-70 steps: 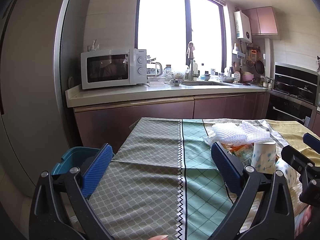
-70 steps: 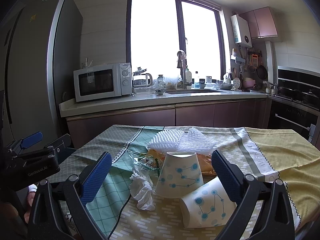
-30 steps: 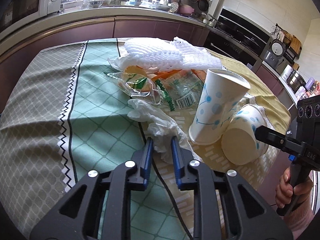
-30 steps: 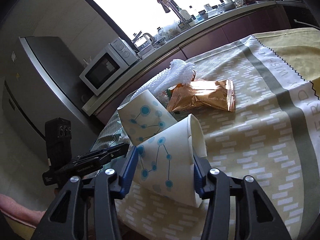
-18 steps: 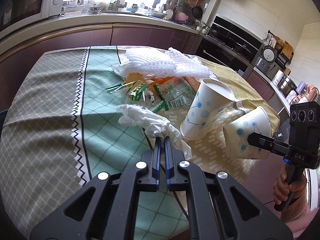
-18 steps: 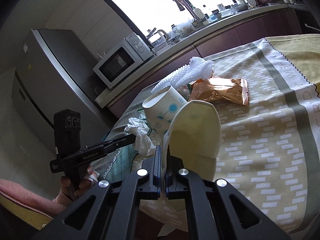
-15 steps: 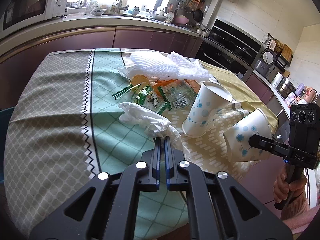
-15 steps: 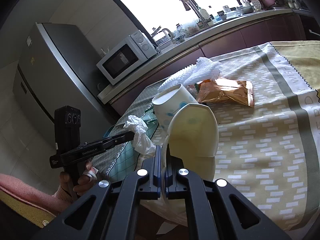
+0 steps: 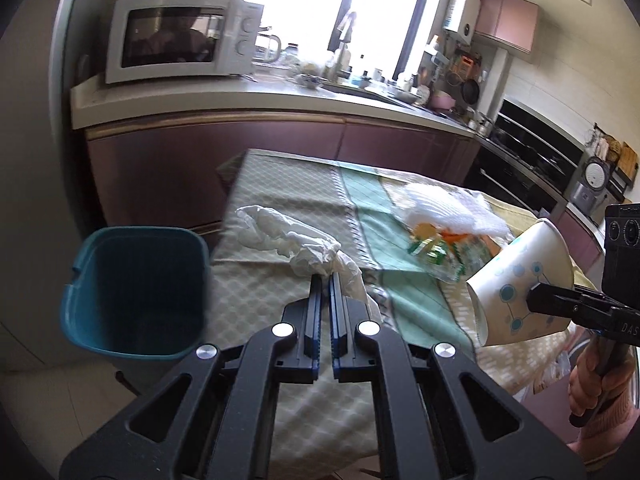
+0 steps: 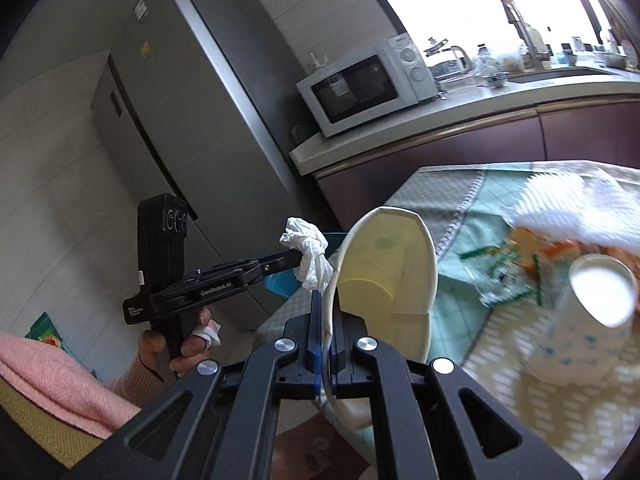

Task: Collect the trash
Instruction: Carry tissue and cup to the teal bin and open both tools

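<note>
Crumpled white plastic bag (image 9: 296, 240), thin, slightly glossy and wrinkled. Paper cup (image 9: 520, 280) matt white with blue dot print; inside matt cream (image 10: 384, 280). Second paper cup (image 10: 592, 320), same print. Tablecloth (image 9: 280, 200) woven cloth, matt, patterned. Bin (image 9: 132, 292) smooth teal plastic. White foam netting (image 9: 448, 208), rough mesh. Clear glossy wrappers (image 9: 440, 252). Fridge (image 10: 192, 100) brushed grey metal. Microwave (image 9: 180, 40) white, glossy dark door. Sleeve (image 10: 60, 380) pink fuzzy knit.

Bin (image 9: 136, 292) stands left of the table (image 9: 280, 292); wrappers (image 9: 436, 250) lie on it
</note>
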A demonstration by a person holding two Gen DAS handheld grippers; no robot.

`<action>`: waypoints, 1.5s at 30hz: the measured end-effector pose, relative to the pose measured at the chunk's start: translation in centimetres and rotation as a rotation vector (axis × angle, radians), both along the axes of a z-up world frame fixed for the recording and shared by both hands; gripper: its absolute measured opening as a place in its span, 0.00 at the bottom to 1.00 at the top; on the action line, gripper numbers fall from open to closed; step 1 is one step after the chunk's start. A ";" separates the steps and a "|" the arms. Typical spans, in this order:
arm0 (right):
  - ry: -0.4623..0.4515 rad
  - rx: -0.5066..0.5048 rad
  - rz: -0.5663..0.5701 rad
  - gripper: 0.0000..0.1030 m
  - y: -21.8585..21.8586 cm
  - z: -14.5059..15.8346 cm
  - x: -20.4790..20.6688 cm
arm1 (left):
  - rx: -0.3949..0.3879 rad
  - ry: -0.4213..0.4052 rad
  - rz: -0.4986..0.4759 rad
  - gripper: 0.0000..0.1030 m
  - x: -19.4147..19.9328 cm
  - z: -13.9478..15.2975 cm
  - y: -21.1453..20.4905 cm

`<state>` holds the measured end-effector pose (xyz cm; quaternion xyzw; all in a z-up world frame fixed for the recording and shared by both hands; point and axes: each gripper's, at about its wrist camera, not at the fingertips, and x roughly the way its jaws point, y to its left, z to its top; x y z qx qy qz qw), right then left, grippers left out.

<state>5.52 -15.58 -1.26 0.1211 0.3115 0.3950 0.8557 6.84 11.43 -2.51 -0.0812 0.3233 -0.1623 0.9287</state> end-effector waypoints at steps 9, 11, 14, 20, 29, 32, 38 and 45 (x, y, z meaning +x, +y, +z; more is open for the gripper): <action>0.021 -0.042 0.144 0.02 11.5 -0.2 7.2 | 0.076 0.031 0.208 0.04 4.3 -0.8 10.1; 0.044 -0.048 0.166 0.02 13.9 -0.6 9.0 | 0.088 0.049 0.237 0.04 5.4 -1.8 11.3; 0.060 -0.087 0.170 0.02 16.9 -1.2 11.1 | 0.110 0.074 0.261 0.04 7.1 -3.1 12.7; 0.111 -0.166 0.162 0.02 21.1 -3.5 14.1 | 0.139 0.131 0.273 0.05 10.2 -5.5 14.1; 0.191 -0.262 0.107 0.07 23.7 -6.7 16.9 | 0.164 0.213 0.301 0.08 13.0 -8.8 15.4; 0.194 -0.255 0.107 0.09 23.1 -6.6 16.7 | 0.156 0.215 0.304 0.08 13.4 -9.0 16.1; 0.122 -0.224 0.116 0.25 20.6 -4.9 14.5 | 0.111 0.141 0.278 0.20 10.5 -7.1 14.4; 0.006 -0.185 0.052 0.39 12.9 -1.7 8.7 | 0.084 0.017 0.139 0.33 7.8 -3.6 8.6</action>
